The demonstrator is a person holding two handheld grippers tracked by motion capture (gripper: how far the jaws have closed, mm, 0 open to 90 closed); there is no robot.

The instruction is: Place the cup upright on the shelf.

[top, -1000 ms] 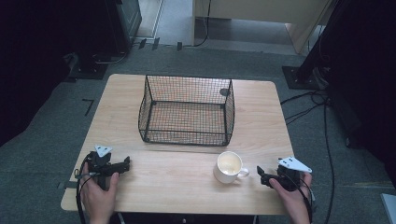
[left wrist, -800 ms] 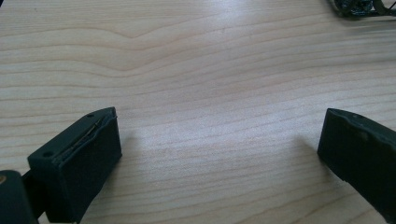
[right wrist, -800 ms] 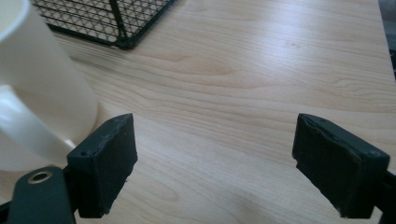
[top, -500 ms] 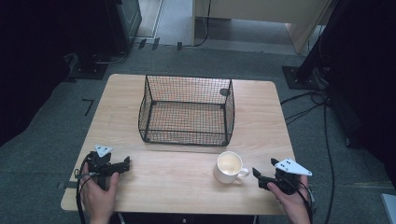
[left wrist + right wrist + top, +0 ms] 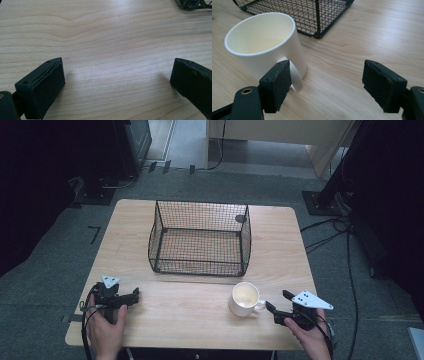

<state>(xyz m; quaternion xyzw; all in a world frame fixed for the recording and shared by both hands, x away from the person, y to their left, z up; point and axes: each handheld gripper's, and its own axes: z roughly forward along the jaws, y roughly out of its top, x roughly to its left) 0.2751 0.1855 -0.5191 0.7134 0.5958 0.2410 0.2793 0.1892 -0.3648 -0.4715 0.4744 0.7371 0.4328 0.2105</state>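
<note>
The white mug is seen upright on the counter, just in front of the wire basket. The right claw is held wide open beside its handle, gripping nothing. The left claw, well left of the mug, is spread wide and empty.

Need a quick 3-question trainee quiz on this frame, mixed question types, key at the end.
1. True or false: the white mug stands inside the wire basket.
2. Which gripper is nearer the mug's handle: A left gripper, B right gripper?
3. Fill in: the jaws of both grippers stand ____.

Key: 1 false, it stands on the table in front of the basket; 2 B; 3 open.
</note>
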